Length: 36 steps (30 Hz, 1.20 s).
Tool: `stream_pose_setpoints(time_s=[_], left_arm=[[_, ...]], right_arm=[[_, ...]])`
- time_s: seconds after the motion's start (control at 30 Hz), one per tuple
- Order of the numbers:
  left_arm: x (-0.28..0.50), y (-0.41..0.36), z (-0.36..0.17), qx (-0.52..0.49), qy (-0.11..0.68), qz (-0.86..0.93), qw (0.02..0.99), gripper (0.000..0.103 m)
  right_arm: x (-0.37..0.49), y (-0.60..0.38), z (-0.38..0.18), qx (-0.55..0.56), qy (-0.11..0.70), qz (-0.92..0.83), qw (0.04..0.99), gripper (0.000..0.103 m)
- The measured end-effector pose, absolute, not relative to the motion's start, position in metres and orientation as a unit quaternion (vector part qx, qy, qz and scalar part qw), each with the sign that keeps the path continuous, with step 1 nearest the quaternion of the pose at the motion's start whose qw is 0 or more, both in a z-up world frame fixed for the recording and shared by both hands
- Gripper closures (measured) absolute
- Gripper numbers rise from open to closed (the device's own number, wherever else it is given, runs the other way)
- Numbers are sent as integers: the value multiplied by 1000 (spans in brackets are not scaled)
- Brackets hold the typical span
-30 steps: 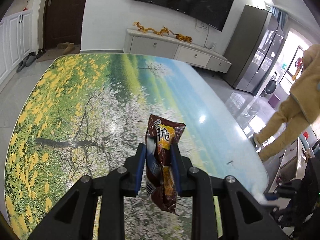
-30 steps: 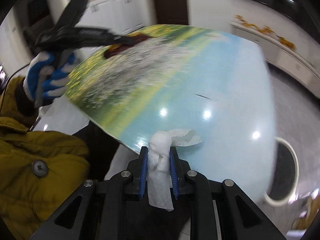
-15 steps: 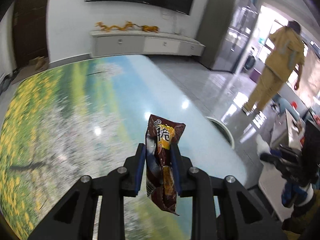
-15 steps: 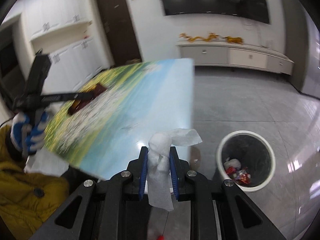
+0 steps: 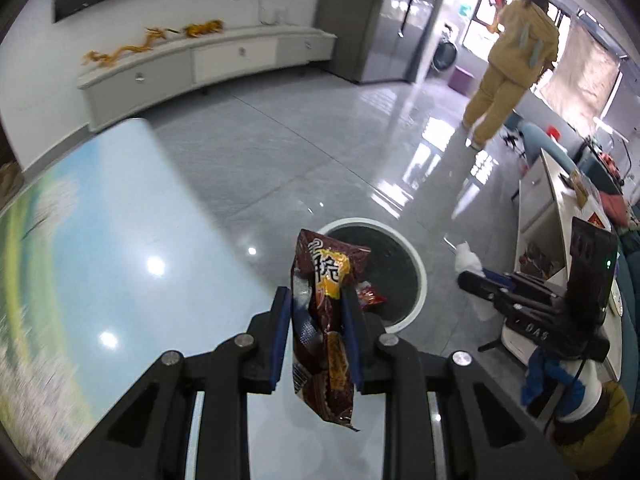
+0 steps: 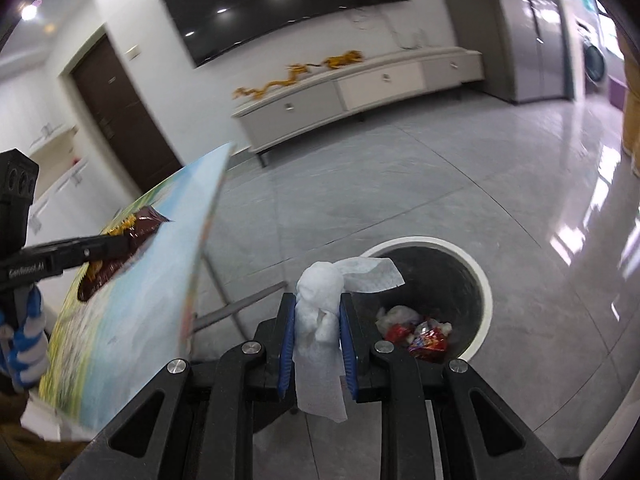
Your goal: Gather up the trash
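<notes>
Wrapper (image 5: 324, 320) past table edge (image 5: 224, 236) (bin (image 5: 416, 268) ahead).

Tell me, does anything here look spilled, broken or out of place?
Nothing stands out. The left tool grips a crumpled brown snack wrapper, the right tool a wadded white tissue, both near the white-rimmed bin on the floor. The bin stands upright with wrappers inside and no litter visible around it.

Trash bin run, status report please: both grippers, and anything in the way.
Left gripper shut on snack wrapper. Right gripper shut on tissue. Trash bin ahead on floor, already holding scraps. Nothing in the way.
</notes>
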<state>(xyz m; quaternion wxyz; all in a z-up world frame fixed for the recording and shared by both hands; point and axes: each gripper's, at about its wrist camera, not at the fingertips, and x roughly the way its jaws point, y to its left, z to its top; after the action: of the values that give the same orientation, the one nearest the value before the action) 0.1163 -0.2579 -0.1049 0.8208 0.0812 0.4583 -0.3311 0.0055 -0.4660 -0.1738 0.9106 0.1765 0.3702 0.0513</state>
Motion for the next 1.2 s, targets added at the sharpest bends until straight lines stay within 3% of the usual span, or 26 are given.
stream_pose_setpoints(time_s=[0.23, 0.33, 0.37, 0.43, 0.47, 0.7, 0.87, 1.03, 1.2], left_arm=[[159, -347, -143, 90, 489, -341, 798, 76], [173, -368, -160, 81, 505, -346, 787, 70], [176, -372, -165, 74, 512, -350, 781, 60], [187, -378, -176, 60, 524, -355, 772, 43], [188, -380, -179, 59, 525, -353, 772, 42], [193, -364, -181, 40, 535, -339, 773, 42], [179, -323, -142, 41, 493, -315, 810, 42], [158, -252, -98, 51, 440, -270, 855, 40], [126, -166, -55, 41, 379, -198, 903, 34]], right_arm=[[49, -510, -199, 211, 387, 11, 897, 81], [64, -520, -208, 218, 396, -2, 892, 80], [69, -526, -211, 220, 401, -12, 889, 74], [74, -531, -217, 224, 405, -28, 886, 50], [76, -535, -220, 229, 405, -37, 884, 36], [74, -542, -221, 241, 407, -53, 880, 35], [74, -529, -205, 231, 398, -53, 886, 35], [70, -493, -158, 202, 367, -45, 907, 35], [66, -434, -103, 172, 324, -9, 930, 24]])
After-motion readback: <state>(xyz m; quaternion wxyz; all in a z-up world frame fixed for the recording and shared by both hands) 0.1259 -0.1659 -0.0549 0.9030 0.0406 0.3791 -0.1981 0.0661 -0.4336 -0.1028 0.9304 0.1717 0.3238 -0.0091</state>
